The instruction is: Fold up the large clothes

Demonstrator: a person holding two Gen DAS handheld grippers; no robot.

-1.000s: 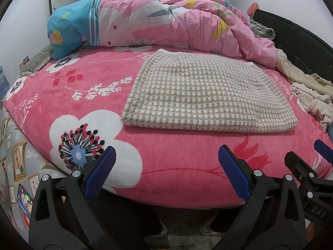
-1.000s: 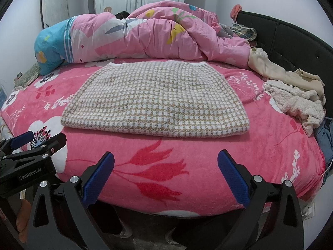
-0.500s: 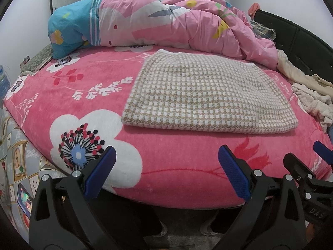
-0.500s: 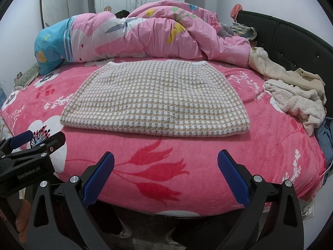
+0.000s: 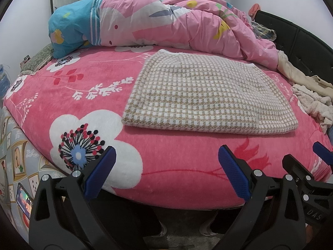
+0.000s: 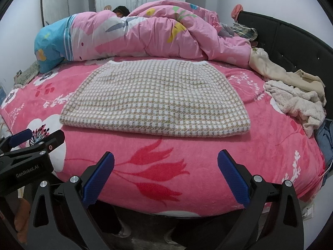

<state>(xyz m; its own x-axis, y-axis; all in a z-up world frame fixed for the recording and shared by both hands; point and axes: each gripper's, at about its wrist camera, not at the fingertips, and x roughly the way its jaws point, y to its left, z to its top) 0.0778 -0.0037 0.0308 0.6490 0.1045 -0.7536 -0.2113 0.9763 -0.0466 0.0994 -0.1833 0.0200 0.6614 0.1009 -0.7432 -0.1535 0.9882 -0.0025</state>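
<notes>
Checked knitwear [image 5: 208, 100] lies folded into a flat rectangle in the middle of the pink flowered bedspread [image 5: 83, 95], its thick folded edge towards the foot of the bed. Both grippers hang off the foot of the bed, below the mattress edge and well apart from the garment. The left gripper [image 5: 166, 173] has its blue-padded jaws spread wide with nothing between them; the right gripper [image 6: 166, 175] is spread just as wide and is also empty. In the right wrist view the left gripper shows at the lower left [image 6: 31, 145]; in the left wrist view part of the right gripper shows at the lower right [image 5: 308, 173]. Behind the garment a crumpled pink quilt [image 6: 156, 37] runs across the far side of the bed. A pile of cream clothes [image 6: 295, 98] sits on the right side near the dark headboard [image 6: 291, 39].
</notes>
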